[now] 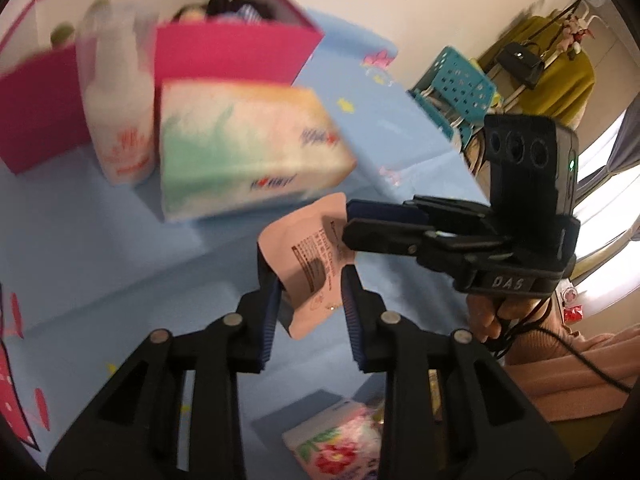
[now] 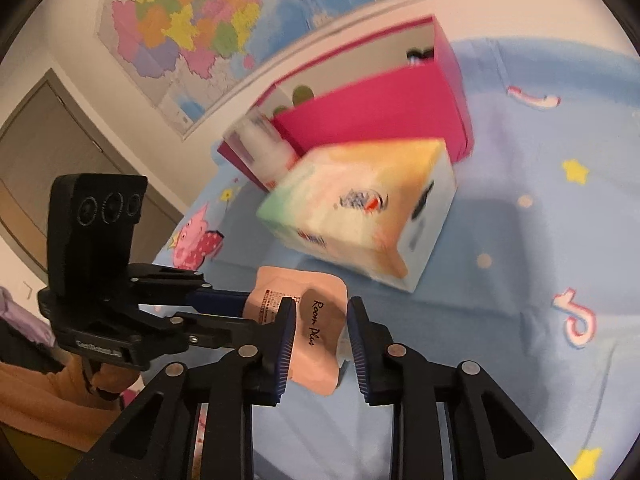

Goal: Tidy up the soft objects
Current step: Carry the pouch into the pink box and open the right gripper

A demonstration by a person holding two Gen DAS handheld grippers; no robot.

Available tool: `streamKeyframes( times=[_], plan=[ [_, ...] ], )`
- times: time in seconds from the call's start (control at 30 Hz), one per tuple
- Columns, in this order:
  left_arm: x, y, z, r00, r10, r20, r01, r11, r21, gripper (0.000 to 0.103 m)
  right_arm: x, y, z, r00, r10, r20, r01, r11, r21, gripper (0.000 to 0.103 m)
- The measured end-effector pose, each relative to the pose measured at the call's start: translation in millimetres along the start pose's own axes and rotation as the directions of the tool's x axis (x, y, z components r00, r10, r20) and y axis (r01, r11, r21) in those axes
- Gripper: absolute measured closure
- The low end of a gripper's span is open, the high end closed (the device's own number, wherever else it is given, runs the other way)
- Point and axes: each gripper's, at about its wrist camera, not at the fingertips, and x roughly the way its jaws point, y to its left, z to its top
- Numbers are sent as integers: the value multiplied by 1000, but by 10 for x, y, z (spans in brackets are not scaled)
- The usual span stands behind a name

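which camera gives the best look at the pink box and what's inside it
The left wrist view: the pink box opens toward it, showing dark and striped items inside, though blurred. The right wrist view shows mainly the box's outer walls and little of the inside.

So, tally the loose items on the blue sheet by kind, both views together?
Tissue packs: 2, the large pastel pack and the floral pack
Bottles: 1, white bottle
Sachets: 1, pink sachet, in mid-air between both grippers
Boxes: 1, magenta box
Total: 5
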Motion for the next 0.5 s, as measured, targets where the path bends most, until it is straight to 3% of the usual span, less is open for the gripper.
streamKeyframes(
  times=[0.2,0.5],
  plan=[
    [-325,-172,316,994,24,103,-31,997,64,70,-243,188,288,996,-12,86,18,998,-67,76],
    [-614,-99,1053,971,118,209,-140,986,92,70,-289,250,1105,979,-24,203,55,987,-150,76]
  ],
)
